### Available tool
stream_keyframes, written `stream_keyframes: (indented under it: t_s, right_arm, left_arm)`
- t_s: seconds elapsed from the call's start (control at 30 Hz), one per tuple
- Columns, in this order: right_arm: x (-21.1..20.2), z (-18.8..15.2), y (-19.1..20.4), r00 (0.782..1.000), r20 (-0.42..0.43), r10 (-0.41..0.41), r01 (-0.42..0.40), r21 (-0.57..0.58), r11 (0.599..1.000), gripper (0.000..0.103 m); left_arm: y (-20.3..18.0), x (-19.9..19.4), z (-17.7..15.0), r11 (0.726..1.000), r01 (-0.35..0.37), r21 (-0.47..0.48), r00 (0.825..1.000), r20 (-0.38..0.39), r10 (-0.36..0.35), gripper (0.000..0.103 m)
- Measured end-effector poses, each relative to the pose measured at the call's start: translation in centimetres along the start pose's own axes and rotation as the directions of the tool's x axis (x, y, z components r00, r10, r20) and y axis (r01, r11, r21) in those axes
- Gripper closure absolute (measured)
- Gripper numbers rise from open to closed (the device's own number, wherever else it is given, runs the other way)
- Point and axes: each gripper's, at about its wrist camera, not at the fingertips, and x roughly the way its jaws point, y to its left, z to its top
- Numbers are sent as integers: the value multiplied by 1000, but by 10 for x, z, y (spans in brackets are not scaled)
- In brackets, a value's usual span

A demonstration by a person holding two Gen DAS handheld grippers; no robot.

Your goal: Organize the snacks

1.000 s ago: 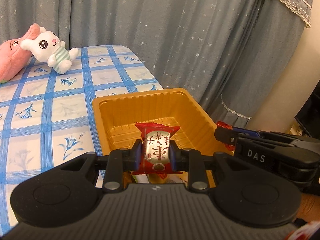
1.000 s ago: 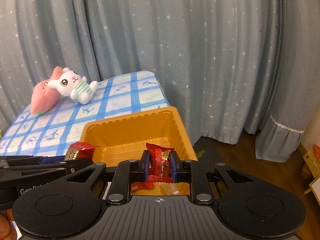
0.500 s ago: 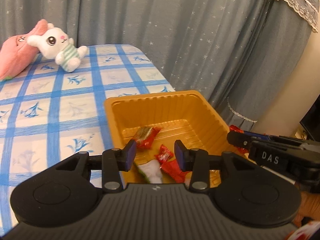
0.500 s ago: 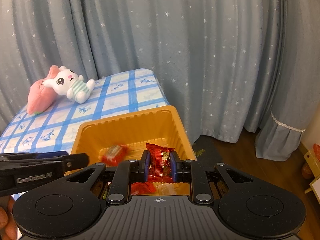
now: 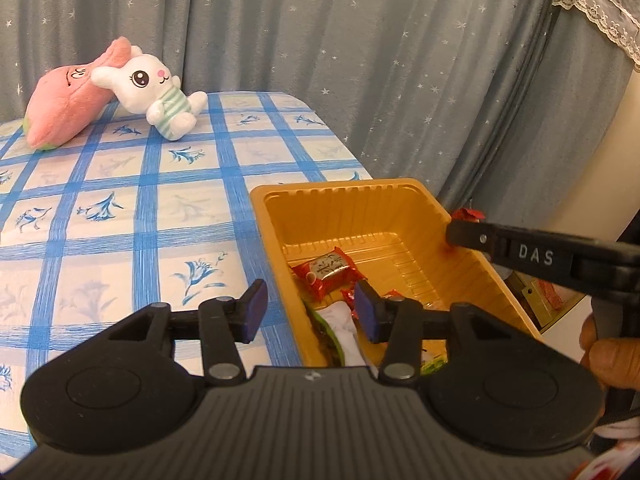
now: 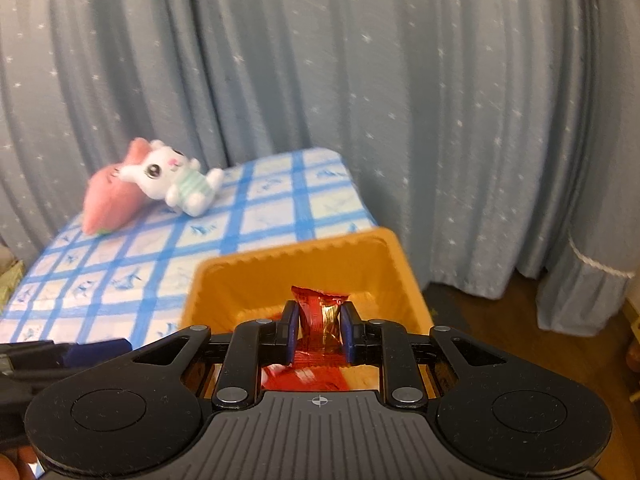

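"DAS" on the right tool's (image 5: pixel 472 236) black arm

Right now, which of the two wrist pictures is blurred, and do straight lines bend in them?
Right wrist view: motion-blurred; the plush rabbit and orange tray look smeared. Left wrist view: sharp; the red snack print shows crisply. Both views: fisheye bending, the curtain folds curving near the edges.

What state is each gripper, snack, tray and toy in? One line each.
Left gripper: opening, nothing between the pads.
Right gripper: shut on red snack.
Tray: holds snacks.
Silver-label snack: lying in tray.
Rabbit: leaning on pink plush.
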Motion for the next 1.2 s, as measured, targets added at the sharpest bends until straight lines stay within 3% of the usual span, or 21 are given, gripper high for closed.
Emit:
stream_keyframes:
  t_s: [0.07, 0.13, 0.17, 0.6, 0.87, 1.0, 1.2]
  right_arm:
    - [1, 2, 4, 1000, 2, 5, -5, -18, 1000, 75]
    - [-1, 2, 3, 1000, 14, 15, -15, -4, 1000, 43]
    - [-4, 1, 2, 1000, 23, 13, -13, 7, 1000, 41]
    - [-50, -21, -13, 1000, -4, -22, 23, 120, 993, 41]
    - [-98, -37, 0, 1000, -9, -17, 18, 137, 990, 39]
    - [-120, -49, 11, 1000, -21, -17, 19, 126, 992, 28]
    - [-149, -69, 25, 999, -42, -29, 33, 104, 994, 23]
  left_arm:
    - [1, -2, -1, 1000, -15, 9, 1000, 3, 15, 49]
    - [2, -4, -3, 1000, -26, 12, 1000, 6, 26, 43]
    - [3, -5, -4, 1000, -28, 10, 1000, 6, 28, 40]
    - [10, -43, -25, 998, -62, -25, 998, 13, 63, 9]
    - [6, -88, -40, 998, -56, -22, 998, 31, 56, 0]
    - [1, -110, -49, 998, -67, -10, 996, 50, 67, 0]
    - [-5, -143, -64, 997, -72, -19, 995, 61, 73, 0]
